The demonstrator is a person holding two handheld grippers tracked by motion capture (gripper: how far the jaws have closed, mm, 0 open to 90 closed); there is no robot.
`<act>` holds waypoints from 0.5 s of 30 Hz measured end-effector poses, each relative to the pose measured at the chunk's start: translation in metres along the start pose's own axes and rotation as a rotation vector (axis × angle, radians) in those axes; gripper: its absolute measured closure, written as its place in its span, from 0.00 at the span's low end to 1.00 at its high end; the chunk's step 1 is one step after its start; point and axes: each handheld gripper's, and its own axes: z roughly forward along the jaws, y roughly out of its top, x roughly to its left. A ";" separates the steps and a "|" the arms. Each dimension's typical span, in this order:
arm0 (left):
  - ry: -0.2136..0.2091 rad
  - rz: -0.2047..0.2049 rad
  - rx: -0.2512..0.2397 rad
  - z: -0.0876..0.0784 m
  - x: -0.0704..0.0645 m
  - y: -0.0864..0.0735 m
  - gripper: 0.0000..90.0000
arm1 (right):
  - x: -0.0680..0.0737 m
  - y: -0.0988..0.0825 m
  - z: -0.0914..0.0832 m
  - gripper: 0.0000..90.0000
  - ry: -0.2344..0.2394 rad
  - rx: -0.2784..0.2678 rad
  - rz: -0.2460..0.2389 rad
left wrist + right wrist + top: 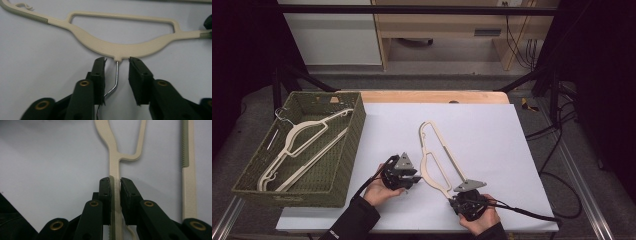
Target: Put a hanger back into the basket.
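Observation:
A cream plastic hanger (437, 155) lies flat on the white sheet (492, 135), its metal hook (116, 77) pointing toward my left gripper (416, 176). In the left gripper view the hanger (120, 48) runs across the top. The left gripper (117, 65) is open, and the thin hook wire stands between its jaws, close to the left pad. My right gripper (453, 194) is at the hanger's near end. In the right gripper view this gripper (115, 182) is shut on one ridged arm of the hanger (113, 157), with both pads against it.
A green woven basket (349, 150) stands at the left of the table, holding two more cream hangers (297, 145). Black cables trail off to the right. The bare wooden table edge (437, 96) shows behind the sheet.

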 end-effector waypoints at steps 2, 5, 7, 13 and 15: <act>-0.015 -0.012 -0.008 0.001 0.002 -0.001 0.66 | -0.002 0.002 -0.005 0.89 0.012 -0.016 0.003; -0.025 -0.004 -0.017 0.002 0.002 0.000 0.66 | -0.005 0.005 -0.014 0.89 0.027 -0.039 0.009; -0.033 0.006 -0.017 0.004 0.001 0.000 0.69 | -0.007 0.007 -0.018 0.89 0.031 -0.055 0.001; -0.043 0.057 0.023 0.006 0.002 -0.001 0.91 | -0.008 0.007 -0.019 0.89 0.042 -0.049 -0.005; -0.035 0.099 0.036 0.005 0.000 0.000 0.94 | -0.006 0.007 -0.019 0.89 0.046 -0.039 0.007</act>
